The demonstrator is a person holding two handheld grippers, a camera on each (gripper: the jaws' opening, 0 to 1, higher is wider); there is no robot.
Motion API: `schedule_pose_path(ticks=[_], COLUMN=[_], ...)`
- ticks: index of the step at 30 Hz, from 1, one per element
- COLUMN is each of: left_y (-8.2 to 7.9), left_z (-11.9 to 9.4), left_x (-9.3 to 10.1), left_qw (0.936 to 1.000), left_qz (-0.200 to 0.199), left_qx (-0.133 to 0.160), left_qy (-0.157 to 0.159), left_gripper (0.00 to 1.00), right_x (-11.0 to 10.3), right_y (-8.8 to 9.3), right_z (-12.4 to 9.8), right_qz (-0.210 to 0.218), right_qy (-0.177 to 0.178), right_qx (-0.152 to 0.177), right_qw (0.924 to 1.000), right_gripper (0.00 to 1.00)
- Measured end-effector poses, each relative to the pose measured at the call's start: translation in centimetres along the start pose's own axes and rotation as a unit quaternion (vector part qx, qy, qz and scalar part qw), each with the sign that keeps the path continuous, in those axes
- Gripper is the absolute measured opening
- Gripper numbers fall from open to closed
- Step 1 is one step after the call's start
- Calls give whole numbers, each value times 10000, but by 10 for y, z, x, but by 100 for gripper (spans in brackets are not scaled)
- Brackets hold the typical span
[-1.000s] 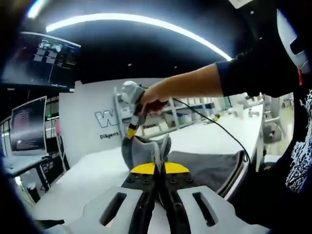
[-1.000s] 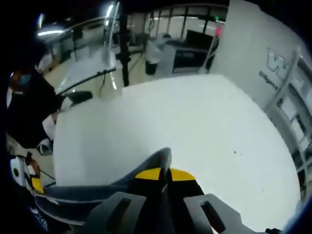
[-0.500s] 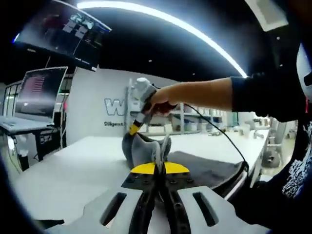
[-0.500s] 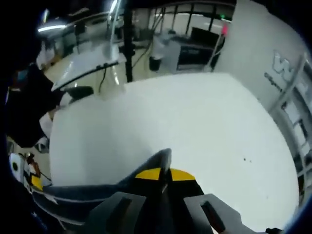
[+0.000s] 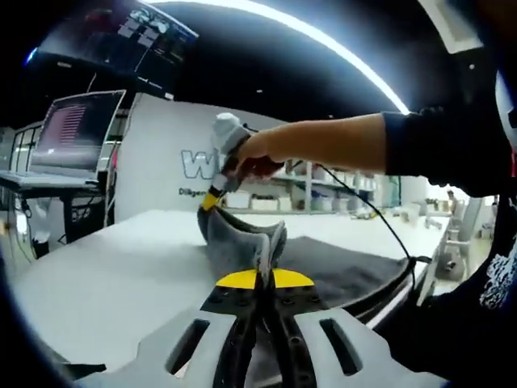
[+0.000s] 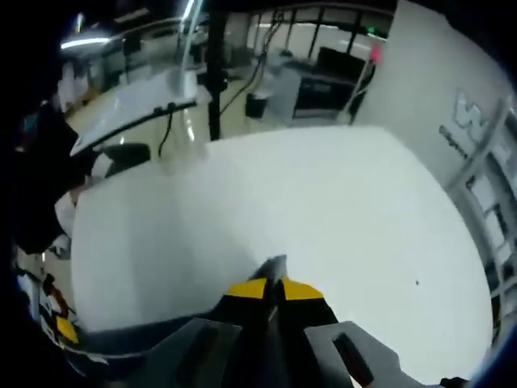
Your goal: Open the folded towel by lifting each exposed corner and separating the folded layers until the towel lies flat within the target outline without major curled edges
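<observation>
Towel (grey, soft, nubby) rises in a peaked fold, both grippers clamped on it above the smooth white table.

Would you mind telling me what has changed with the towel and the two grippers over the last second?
Little has changed. The right gripper has drawn its pinched towel corner slightly further out over the white table. Both grippers stay shut on the towel; the left gripper keeps its corner raised. Most apparent shift is camera motion.

white table; ceiling light strip; shelving
</observation>
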State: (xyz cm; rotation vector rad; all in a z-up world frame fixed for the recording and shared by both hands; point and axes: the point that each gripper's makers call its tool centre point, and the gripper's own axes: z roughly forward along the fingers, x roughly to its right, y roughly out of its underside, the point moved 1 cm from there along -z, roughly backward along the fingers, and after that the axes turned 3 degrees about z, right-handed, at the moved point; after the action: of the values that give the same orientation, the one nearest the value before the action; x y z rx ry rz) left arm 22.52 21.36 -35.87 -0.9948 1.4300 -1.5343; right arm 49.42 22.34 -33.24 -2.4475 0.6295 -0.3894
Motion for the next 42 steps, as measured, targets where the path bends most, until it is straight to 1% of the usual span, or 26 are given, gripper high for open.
schedule_pose_path(ticks=[4, 7, 11, 17, 18, 19, 20, 21, 23, 30, 35, 39, 41, 42], left_y=[4, 7, 10, 11, 10, 7, 5, 8, 8, 7, 12, 14, 14, 14], left_z=[-4, -8, -11, -16, -17, -18, -20, -21, -21, -22, -24, -27, -29, -29], left_x=[-7, -14, -18, -21, -23, -23, -24, -23, -23, -29, -35, -38, -40, -41], left_qw=[9999, 9986, 9975, 9947, 9935, 9912, 9893, 9897, 9886, 9858, 9809, 9732, 9691, 9682], left_qz=[-134, -493, -675, -937, -1004, -1125, -1212, -1196, -1222, -1371, -1630, -1983, -2143, -2178], left_qx=[4, 66, 88, 235, 334, 521, 632, 573, 640, 696, 736, 816, 874, 887], left_qy=[-67, -159, -211, -360, -428, -472, -510, -546, -611, -674, -769, -831, -851, -850], left_gripper=[3, 3, 3, 3, 3, 3, 3, 3, 3, 3, 3, 3, 3, 3], right_x=[-9, -15, -24, -29, -30, -32, -33, -35, -35, -39, -42, -45, -46, -47], right_y=[-2, -1, 3, 5, 4, 3, 2, 3, 2, -7, -7, -5, -6, -8], right_z=[10, 22, 33, 42, 43, 44, 46, 47, 50, 56, 64, 70, 71, 72], right_qz=[-4, 80, -55, -72, -77, -87, -89, -85, -88, -143, -226, -325, -367, -382], right_qy=[6, 32, 73, 57, 50, 40, 25, 22, 32, 30, 75, 133, 152, 158], right_qx=[-54, -51, -143, -203, -209, -210, -215, -236, -266, -242, -241, -330, -355, -359], right_qw=[10000, 9999, 9999, 9998, 9997, 9997, 9997, 9997, 9996, 9996, 9994, 9988, 9986, 9985], right_gripper=[0, 0, 0, 0, 0, 0, 0, 0, 0, 0, 0, 0, 0, 0])
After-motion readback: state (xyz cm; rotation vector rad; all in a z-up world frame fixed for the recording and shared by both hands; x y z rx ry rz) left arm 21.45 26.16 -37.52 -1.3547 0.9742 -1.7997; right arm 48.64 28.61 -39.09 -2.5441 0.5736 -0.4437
